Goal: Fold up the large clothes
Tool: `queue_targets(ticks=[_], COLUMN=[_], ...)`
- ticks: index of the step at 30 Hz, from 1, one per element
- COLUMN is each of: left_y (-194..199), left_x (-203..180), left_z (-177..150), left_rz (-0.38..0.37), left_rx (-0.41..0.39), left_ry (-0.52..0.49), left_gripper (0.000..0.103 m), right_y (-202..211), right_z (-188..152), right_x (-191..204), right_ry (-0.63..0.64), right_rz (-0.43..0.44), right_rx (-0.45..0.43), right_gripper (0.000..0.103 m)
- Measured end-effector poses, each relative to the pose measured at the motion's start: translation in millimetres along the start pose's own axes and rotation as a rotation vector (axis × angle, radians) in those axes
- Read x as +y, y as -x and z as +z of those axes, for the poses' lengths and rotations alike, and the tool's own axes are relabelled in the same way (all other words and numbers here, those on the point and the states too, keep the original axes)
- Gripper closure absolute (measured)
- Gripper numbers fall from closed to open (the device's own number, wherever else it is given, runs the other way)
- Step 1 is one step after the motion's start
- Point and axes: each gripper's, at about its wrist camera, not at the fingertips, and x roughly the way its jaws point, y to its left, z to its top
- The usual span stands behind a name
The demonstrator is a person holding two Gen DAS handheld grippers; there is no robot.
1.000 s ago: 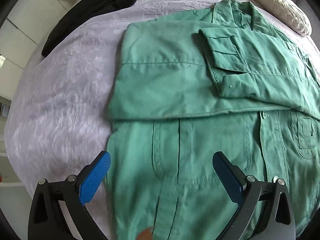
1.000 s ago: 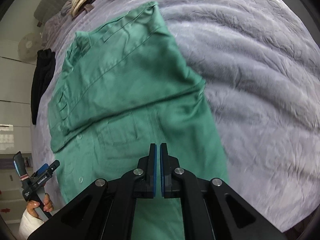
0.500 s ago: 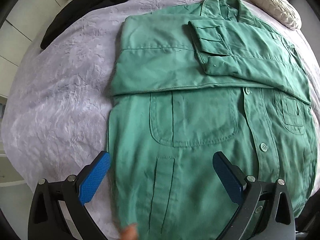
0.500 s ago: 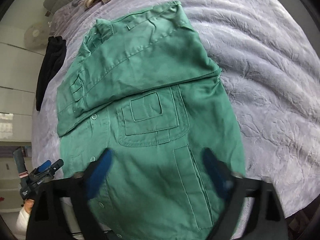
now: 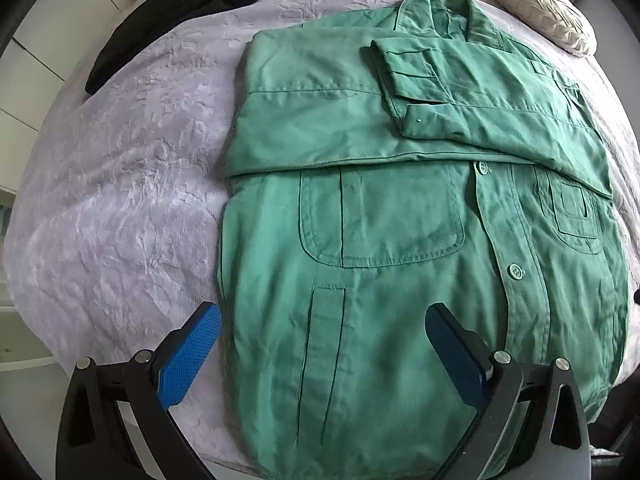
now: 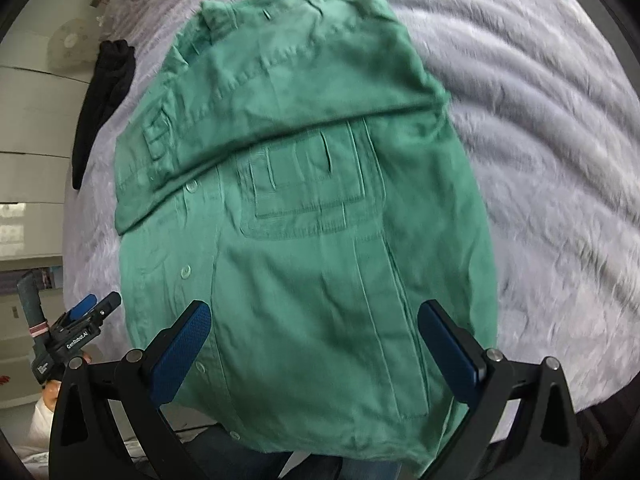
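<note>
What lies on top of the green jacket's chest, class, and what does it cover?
Both sleeves lie folded across the green jacket, the cuffed sleeve uppermost. They hide the upper front and upper buttons; the lower pockets and two buttons show.

Green jacket [image 5: 400, 240] spread flat on a pale lilac bedspread [image 5: 120, 184], both sleeves folded across its chest, collar at the far end, left gripper [image 5: 320, 356] wide open above the hem, black garment [image 5: 180, 12] far left, cream cushion [image 5: 536, 4] far right
</note>
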Motion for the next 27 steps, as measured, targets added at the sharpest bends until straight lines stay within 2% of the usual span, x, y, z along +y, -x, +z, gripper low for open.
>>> queue_targets(ticks=[11,19,27], left_y=[-6.2,-17.3,-26.7], left_x=[9.5,28.8,28.5], left_z=[-11.9,-29.0,-38.9], left_rz=[-0.001,0.019,-0.011], left_rx=[0.021,0.064,0.059], left_ry=[-0.016,-0.006,-0.114], left_gripper=[0.001,0.001,0.001], right_y=[-3.3,-4.7,-13.1], right_z=[-10.8,-23.1,-43.6], right_x=[-21.8,-32.8,-12.5], right_ry=[-0.091,-0.153,-0.180], right_rz=[-0.030,0.053,0.052], right_rx=[0.037,0.043,0.015], right_gripper=[0.000,0.000,0.000])
